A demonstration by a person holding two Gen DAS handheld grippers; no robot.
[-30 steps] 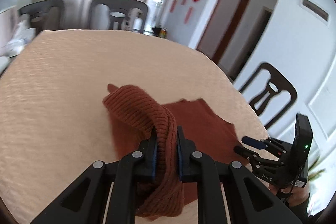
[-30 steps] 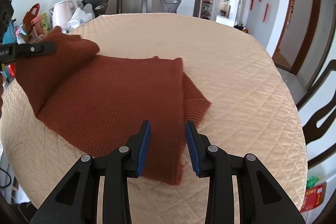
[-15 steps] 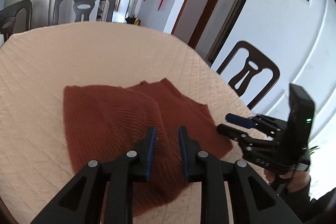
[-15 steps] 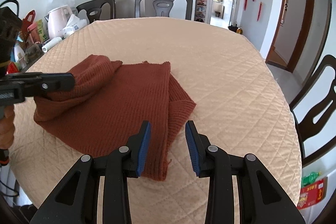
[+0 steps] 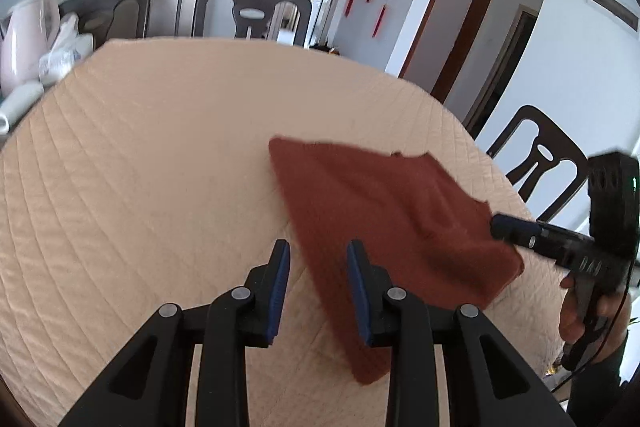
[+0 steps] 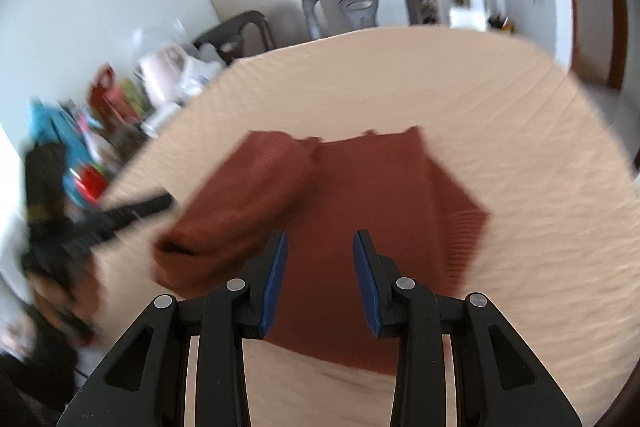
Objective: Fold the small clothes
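Note:
A rust-brown knitted garment (image 5: 384,211) lies folded on the round beige quilted table (image 5: 160,155). My left gripper (image 5: 318,251) is open and empty, just above the garment's near left edge. My right gripper (image 6: 320,243) is open and empty, hovering over the garment (image 6: 360,211). In the left wrist view the right gripper (image 5: 516,225) sits at the garment's right edge. In the right wrist view the left gripper (image 6: 156,205) shows blurred at the left, close to a folded-over sleeve (image 6: 240,211).
Dark chairs (image 5: 252,11) stand around the table, one at the right (image 5: 540,167). A pink kettle (image 5: 20,39), bags and clutter sit at the table's left side (image 6: 120,99). A door (image 5: 448,27) is behind.
The left gripper has let go of the sleeve, opened and drawn back left. The sleeve now lies folded over the garment. The right gripper moved closer over the garment.

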